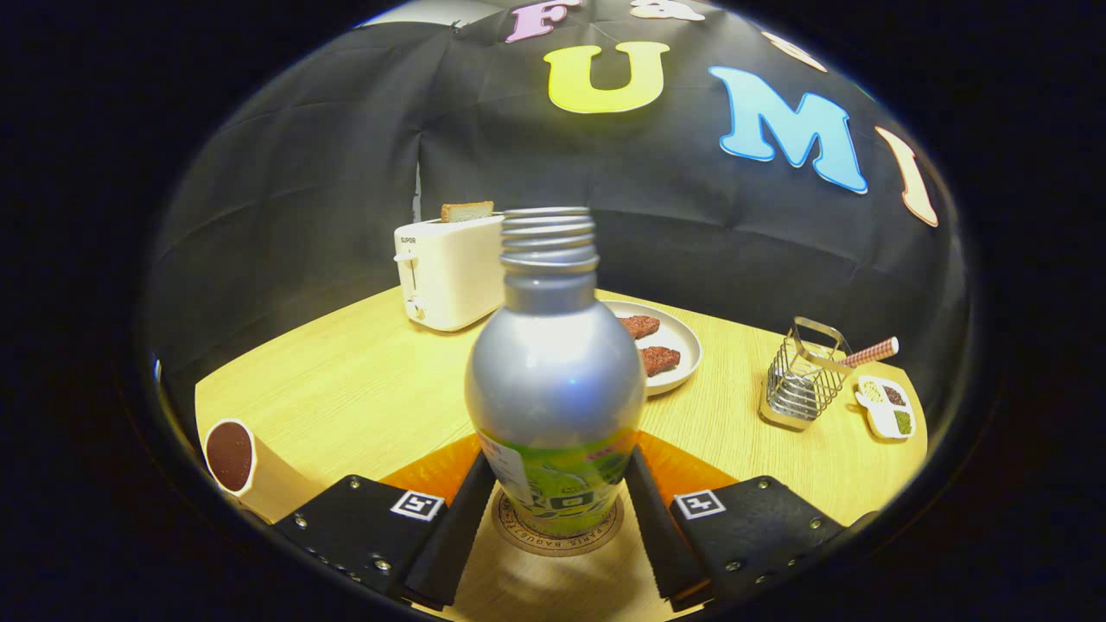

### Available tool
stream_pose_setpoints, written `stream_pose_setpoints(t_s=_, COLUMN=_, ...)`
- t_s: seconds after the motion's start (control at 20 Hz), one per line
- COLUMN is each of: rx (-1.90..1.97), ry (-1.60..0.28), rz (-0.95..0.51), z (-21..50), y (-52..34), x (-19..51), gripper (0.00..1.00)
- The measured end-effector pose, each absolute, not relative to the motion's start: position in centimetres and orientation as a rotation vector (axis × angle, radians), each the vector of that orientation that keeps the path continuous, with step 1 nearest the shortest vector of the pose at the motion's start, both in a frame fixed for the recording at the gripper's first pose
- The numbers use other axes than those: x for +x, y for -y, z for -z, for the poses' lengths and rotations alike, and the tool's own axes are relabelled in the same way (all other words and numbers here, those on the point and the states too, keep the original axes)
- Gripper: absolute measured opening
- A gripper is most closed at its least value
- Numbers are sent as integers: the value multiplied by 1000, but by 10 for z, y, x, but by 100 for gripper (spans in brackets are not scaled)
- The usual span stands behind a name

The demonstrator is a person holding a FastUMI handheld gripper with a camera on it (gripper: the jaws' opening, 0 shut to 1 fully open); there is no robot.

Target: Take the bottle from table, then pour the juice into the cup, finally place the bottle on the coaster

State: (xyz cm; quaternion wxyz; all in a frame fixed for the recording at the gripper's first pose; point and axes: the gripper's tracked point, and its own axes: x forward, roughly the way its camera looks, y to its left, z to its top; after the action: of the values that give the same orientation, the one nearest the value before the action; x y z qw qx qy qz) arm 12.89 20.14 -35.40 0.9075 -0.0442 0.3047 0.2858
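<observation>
A: Right, table [363,380] first — near edge cut off behind the fingers.
B: Bottle [555,380]?
A: Uncapped, upright on the coaster [560,541], base hiding most of it. Gripper [557,510] fingers sit at both sides of the label; actual contact hard to make out.
B: Cup [232,455]?
A: Beside the left finger, partly cut off, dark inside.
</observation>
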Motion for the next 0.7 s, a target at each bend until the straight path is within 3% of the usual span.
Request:
stream_pose_setpoints(t_s=0.2, rx=-69, ry=-657, rz=-580, z=356, y=-198, x=123, gripper=86)
stream_pose_setpoints(t_s=0.25, rx=-76, ry=-649, rz=-569, z=352, y=-193, x=126, gripper=99)
stream_pose_setpoints(t_s=0.7, rx=-38, ry=-586, rz=-544, z=289, y=-173, x=99, gripper=98)
